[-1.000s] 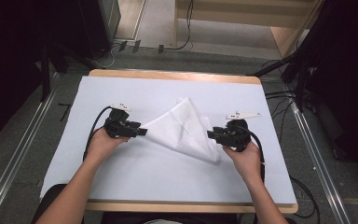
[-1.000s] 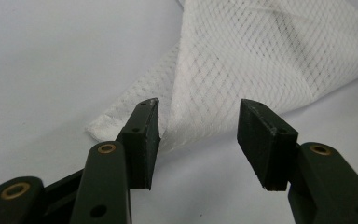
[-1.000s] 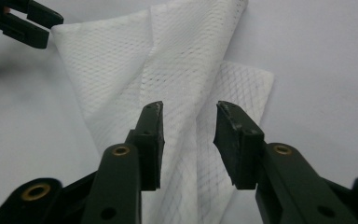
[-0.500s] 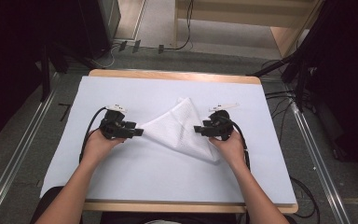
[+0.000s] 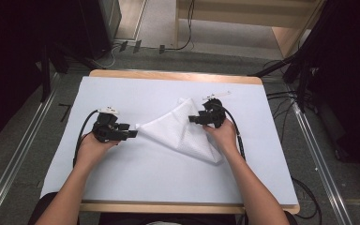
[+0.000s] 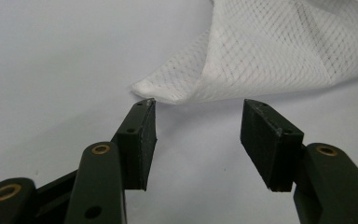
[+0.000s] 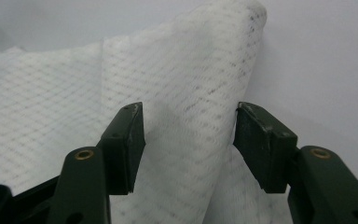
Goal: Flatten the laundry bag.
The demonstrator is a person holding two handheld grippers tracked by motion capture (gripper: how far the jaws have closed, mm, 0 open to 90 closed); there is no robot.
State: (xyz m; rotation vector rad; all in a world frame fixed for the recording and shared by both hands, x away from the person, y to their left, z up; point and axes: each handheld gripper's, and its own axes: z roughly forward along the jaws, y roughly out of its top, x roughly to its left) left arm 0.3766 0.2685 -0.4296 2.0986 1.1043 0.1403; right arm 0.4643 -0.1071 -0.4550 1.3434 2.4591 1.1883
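High view shows a white mesh cloth (image 5: 183, 131), folded into a rough triangle, lying near the middle of the table (image 5: 136, 173). Its long axis runs from a point at about 9 o'clock to a broader end at about 4 o'clock, with a raised fold at 1 o'clock.

The left tongs (image 5: 130, 134) sit at the 9 o'clock tip, nose toward it. In the left gripper view the cloth's corner (image 6: 154, 88) lies just ahead of the left tongs (image 6: 198, 135), at 11 o'clock from them; the jaws stand wide apart with nothing between them, and the left-hand jaw's tip looks almost in touch with the corner.

The right tongs (image 5: 194, 119) are over the 1 o'clock fold. In the right gripper view the right tongs (image 7: 189, 140) straddle that raised fold (image 7: 191, 112); their jaws have just been opening, and the fold stands between them unpinched, though it may brush one pad.

So both tongs are released. The right hand is the better placed, since it already has cloth between the jaws. I judge the left must push forward, toward 11 o'clock in its own view, before closing would catch the corner.
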